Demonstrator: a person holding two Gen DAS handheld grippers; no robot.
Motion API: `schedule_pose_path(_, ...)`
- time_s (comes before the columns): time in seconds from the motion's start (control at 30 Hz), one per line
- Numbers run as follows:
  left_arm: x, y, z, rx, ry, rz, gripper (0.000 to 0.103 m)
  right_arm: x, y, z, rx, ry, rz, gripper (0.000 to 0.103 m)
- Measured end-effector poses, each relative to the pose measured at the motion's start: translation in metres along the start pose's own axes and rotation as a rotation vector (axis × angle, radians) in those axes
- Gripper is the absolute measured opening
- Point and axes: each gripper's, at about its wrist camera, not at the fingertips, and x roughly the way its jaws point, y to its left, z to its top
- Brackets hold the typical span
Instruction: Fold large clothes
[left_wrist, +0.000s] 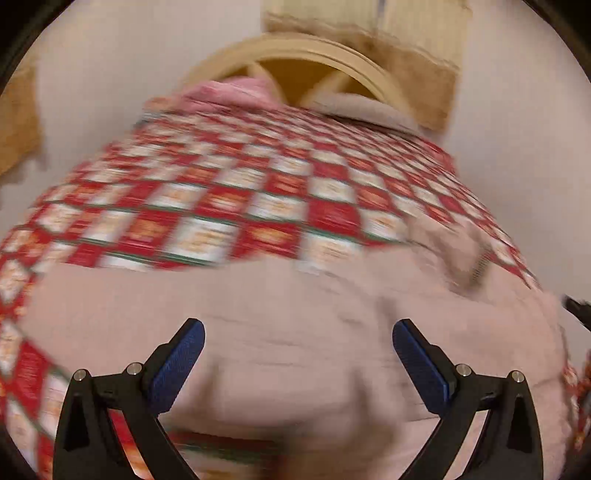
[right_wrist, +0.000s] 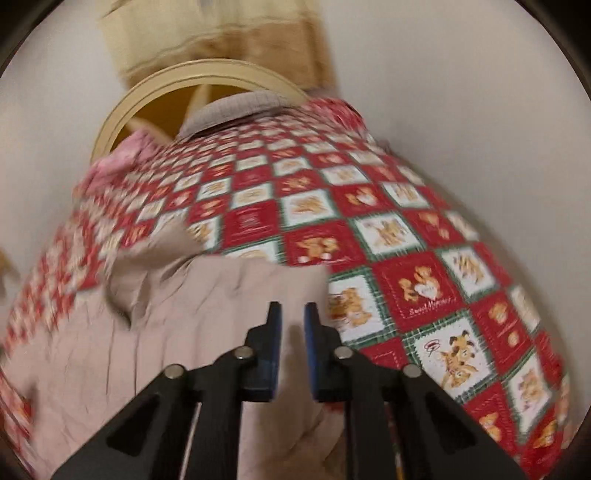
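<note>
A large pale beige garment (left_wrist: 295, 295) lies spread on a table covered by a red, white and green checked cloth (left_wrist: 221, 199). My left gripper (left_wrist: 298, 326) hovers over the garment, open wide, with nothing between its blue pads. In the right wrist view the same garment (right_wrist: 184, 332) fills the lower left, its far edge rumpled, and the checked cloth (right_wrist: 369, 221) fills the right. My right gripper (right_wrist: 293, 310) is above the garment's right edge. Its pads are drawn almost together with only a narrow slit, and I see no fabric pinched in it. Both views are motion-blurred.
A round-backed wooden chair (right_wrist: 184, 77) stands at the table's far side, with a grey cushion (right_wrist: 240, 107) on it. A pink cloth (right_wrist: 118, 155) lies at the far left edge of the table. A tan fringed textile (left_wrist: 406, 55) hangs on the pale wall behind.
</note>
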Motion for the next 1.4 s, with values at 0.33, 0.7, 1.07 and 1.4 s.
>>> schedule_pose_path(0.33, 0.080, -0.084, -0.045, 0.179, 0.114, 0.128, 0.102, 0.102, -0.002, -0.017, -0.039, 0.126, -0.079, 0.010)
schedule_pose_path(0.7, 0.082, -0.080, -0.052, 0.155, 0.095, 0.103, 0.102, -0.018, -0.031, -0.035, -0.068, 0.044, 0.061, 0.020)
schedule_pose_path(1.07, 0.082, -0.077, -0.052, 0.137, 0.098, 0.082, 0.102, -0.006, -0.020, -0.069, -0.026, 0.176, -0.118, 0.027)
schedule_pose_path(1.4, 0.043, -0.055, -0.054, 0.131, 0.095, 0.026, 0.102, 0.002, 0.120, -0.111, -0.131, 0.091, 0.041, 0.041)
